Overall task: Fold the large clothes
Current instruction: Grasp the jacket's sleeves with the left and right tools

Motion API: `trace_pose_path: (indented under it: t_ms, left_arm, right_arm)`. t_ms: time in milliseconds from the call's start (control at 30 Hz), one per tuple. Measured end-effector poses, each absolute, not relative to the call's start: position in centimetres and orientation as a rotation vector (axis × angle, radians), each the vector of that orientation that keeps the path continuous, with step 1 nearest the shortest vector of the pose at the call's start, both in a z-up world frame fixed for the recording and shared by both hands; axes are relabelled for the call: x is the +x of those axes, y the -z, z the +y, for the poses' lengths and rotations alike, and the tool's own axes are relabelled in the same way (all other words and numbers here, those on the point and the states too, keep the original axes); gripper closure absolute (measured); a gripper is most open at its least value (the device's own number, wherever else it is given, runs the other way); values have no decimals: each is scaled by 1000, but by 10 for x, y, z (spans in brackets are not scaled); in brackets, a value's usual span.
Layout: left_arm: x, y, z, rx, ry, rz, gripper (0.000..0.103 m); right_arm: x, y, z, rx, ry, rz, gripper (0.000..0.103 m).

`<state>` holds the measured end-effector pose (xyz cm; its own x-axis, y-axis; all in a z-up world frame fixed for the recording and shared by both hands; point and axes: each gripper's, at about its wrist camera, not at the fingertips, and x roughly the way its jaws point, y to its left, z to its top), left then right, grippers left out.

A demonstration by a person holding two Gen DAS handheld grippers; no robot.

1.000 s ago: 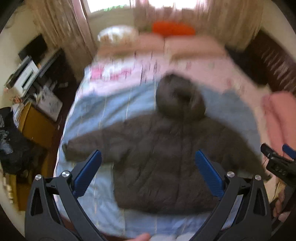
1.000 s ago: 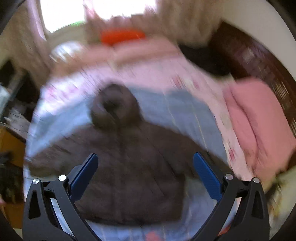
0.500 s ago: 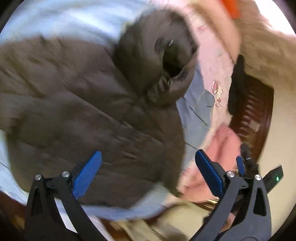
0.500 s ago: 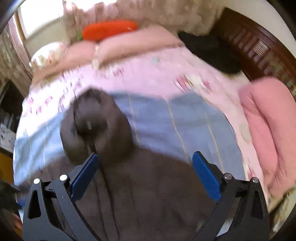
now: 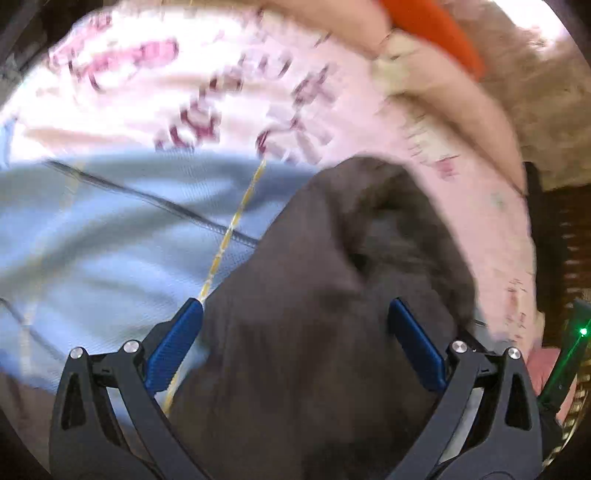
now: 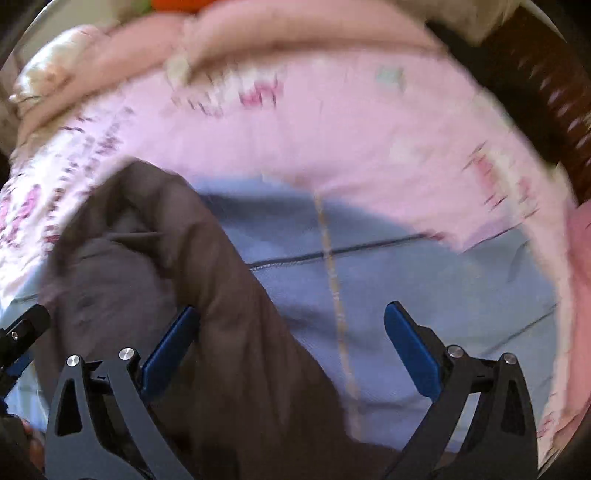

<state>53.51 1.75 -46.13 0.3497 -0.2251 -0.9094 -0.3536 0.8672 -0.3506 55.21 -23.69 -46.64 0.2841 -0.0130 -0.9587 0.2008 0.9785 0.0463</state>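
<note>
Where the big brown coat (image 5: 325, 295) lies on the bed, spread over a light blue sheet (image 5: 92, 258) with thin yellow lines. Up at the far end of the coat, its round hood (image 5: 391, 225), reaching onto the pink flowery blanket (image 5: 207, 85). Past the blanket, pink pillows (image 5: 436, 85) and something bright orange (image 5: 432, 26) on top of them. All a bit blurry.

Low over the coat, the left gripper (image 5: 295, 343), jaws wide apart and holding nothing. One blue pad (image 5: 173, 350) over the blue sheet just beside the coat's edge, the other blue pad (image 5: 415, 350) over the brown cloth near the hood. Hard to tell whether touching the cloth or only close above it.

Off to the other side of the hood (image 6: 122, 236), the right gripper (image 6: 291, 343), jaws also wide apart and holding nothing. One pad (image 6: 170, 350) right at the brown coat (image 6: 240, 369), the other pad (image 6: 412, 350) over bare blue sheet (image 6: 406, 295). Behind that, more pink blanket (image 6: 332, 122), and a dark wooden bed frame (image 6: 546, 81) at the far right. In the bottom left corner of the right view, a black piece of the other gripper (image 6: 22, 332).
</note>
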Motion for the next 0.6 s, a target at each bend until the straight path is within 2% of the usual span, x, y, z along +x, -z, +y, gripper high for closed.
trace_pose_path:
  t_ms: [67,167,233,267,300,333,367,400,433,467,600]
  left_arm:
    - [547,495,13,-542,-81,1243,4]
    - [539,501,2,-426,-67,1049,3]
    - [529,506,6,-449,-55,961,5]
    - [523,505,13,-486,-58,914,17]
    - [520,506,18,-507,-75,889,27]
    - [510,507,26,-544,-106,848,41]
    - [506,508,28,-562,-109,835,55]
    - [500,510,34,-600,-104,821,61]
    - [497,512,37,-622,-97,818,72]
    - [496,513,40,-641,-84,819,79]
    - [484,495,36,-556,-64,839,89]
  right_arm:
    - [557,489,-245,272,135,1253,2]
    - [550,514,-247,352,91,1171,2]
    - [541,516,-248,371,82,1095,3]
    - [538,513,-245,364,71,1066,13]
    - [535,509,-239,343,52,1031,32]
    - [533,504,-228,293,27,998,43]
    - [531,500,-219,234,16,978,61]
    - [528,496,-207,162,19,959,68]
    - [524,491,-191,60,30,940,71]
    - [522,489,-182,17,31,936,76]
    - [521,480,-191,72,-4,959,86]
